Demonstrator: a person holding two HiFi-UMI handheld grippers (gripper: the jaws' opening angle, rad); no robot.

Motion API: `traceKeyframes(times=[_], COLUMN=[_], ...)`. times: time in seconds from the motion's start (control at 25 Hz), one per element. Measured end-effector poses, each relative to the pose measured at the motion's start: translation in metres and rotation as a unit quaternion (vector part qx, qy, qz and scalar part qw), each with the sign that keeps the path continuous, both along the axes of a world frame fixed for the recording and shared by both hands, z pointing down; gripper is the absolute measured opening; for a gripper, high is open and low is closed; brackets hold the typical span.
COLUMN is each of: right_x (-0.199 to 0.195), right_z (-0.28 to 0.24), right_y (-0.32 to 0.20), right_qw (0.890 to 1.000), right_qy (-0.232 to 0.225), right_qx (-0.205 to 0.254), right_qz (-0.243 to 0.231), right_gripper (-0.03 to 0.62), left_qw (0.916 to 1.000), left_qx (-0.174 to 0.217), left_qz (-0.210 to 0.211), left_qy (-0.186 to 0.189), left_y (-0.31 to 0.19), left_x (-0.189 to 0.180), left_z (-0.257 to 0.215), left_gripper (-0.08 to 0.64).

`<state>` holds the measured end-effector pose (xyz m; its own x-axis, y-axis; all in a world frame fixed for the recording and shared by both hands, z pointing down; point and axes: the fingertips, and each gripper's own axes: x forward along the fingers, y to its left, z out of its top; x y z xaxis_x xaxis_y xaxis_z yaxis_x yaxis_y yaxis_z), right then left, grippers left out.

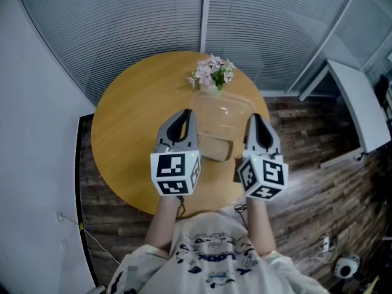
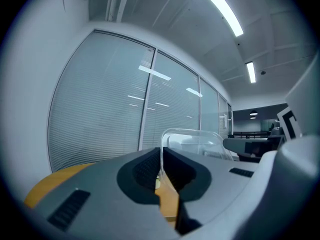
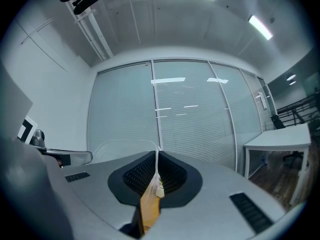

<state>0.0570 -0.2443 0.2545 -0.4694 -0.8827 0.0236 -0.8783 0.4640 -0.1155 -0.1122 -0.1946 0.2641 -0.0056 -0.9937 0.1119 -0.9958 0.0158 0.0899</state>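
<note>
- Forearms are seen nearest, coming out of a printed pale shirt (image 1: 211, 250), each hand carrying one tool with its marker cube (image 1: 176, 172) turned up toward the head camera.
- Left gripper (image 1: 185, 115) is clenched on the thin left wall of a clear plastic container (image 1: 222, 112). In the left gripper view the transparent edge runs straight down between the ribbed pads (image 2: 145, 170), with no gap showing.
- Right gripper (image 1: 255, 120) is likewise clamped on the opposite wall, a clear edge and a small pale tag being pinched between its pads.
- Opposite sides are taken, it may be judged, so that the light, flexible container is kept level and square rather than being twisted from one side.
- Within the container, at its near end between the two tools, a tan block (image 1: 214, 147) lies low — it is probably the only weight inside.
- Whether the container rests on the round wooden table (image 1: 131, 118) or is held just above it cannot be told.
- Just beyond the container's far rim a small bunch of pink flowers (image 1: 211, 73) stands near the table's back edge, apart from both tools.
- Farther off, a glass wall with closed blinds (image 1: 122, 23) is seen, and a white desk (image 1: 358, 103) to the right over dark plank flooring.
</note>
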Motion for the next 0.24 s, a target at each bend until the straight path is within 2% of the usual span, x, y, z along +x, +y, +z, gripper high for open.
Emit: traceKeyframes(times=[0.24], right_x=[-0.0047], right_z=[-0.0007], right_y=[-0.0014], right_qw=[1.000], right_qy=[0.003], right_qx=[0.003], right_qz=[0.000], right_gripper=[0.019], left_qw=[1.0000], left_qx=[-0.002], left_qz=[0.001], left_qy=[0.002], left_y=[-0.0010], left_x=[-0.0044], left_z=[0.0017], left_gripper=[0.020])
